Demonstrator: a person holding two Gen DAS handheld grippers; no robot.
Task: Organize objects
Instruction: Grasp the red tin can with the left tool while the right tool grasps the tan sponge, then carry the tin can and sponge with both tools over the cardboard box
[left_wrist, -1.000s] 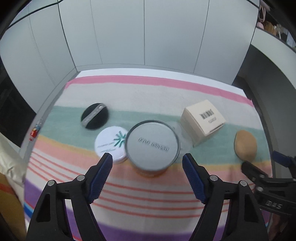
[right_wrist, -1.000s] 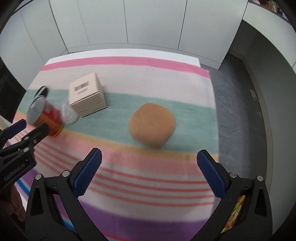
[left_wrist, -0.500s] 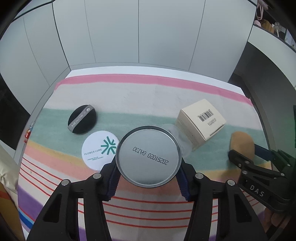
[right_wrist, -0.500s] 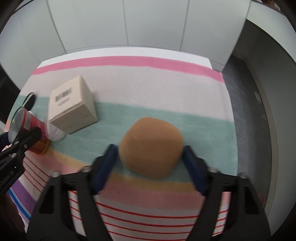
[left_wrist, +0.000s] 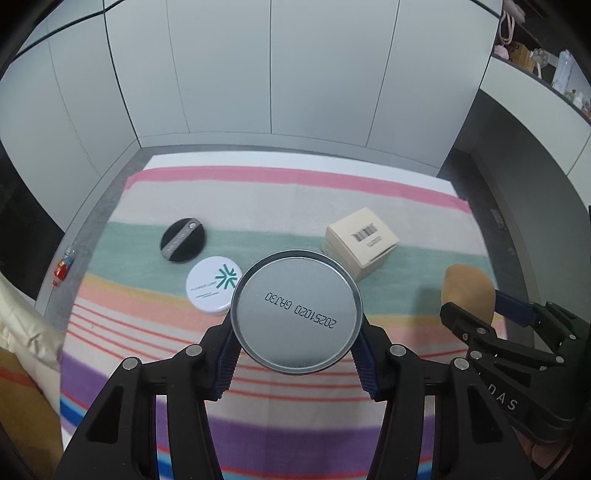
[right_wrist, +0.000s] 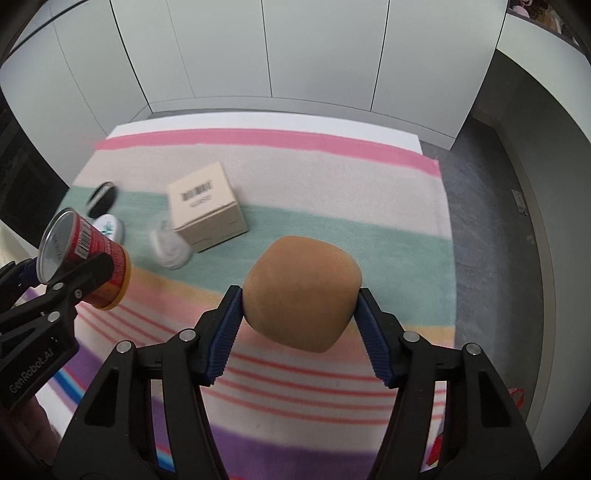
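A: What is the left gripper (left_wrist: 295, 345) doing?

B: It is squeezed tight on a short round tin can with a red label (right_wrist: 84, 255). Its shiny flat metal end (left_wrist: 295, 312) faces the camera, so the can's long way points forward, out past the blue ridged pads (left_wrist: 224, 363). The can looks lifted off the cloth

A: And the right gripper (right_wrist: 301, 326)?

B: It is clamped on a soft brown bun-shaped lump (right_wrist: 302, 291), smooth and squishy-looking, a pad pressing each side. It looks up off the cloth too

A: What lies past them?

B: A striped fuzzy cloth (left_wrist: 424, 206) in pink, green and purple. Just ahead of the can, a bit to the left, lies a flat round white case with a green star (left_wrist: 215, 288). Touching it, farther back, is a flat round black puff with a grey strap (left_wrist: 183, 240). Ahead on the right sits a pale cardboard box with a barcode (left_wrist: 361, 240), and a clear plastic lid (right_wrist: 169, 246) just beside it

A: So who goes where?

B: I think the left hand is nearer the round cases, the right nearer the box
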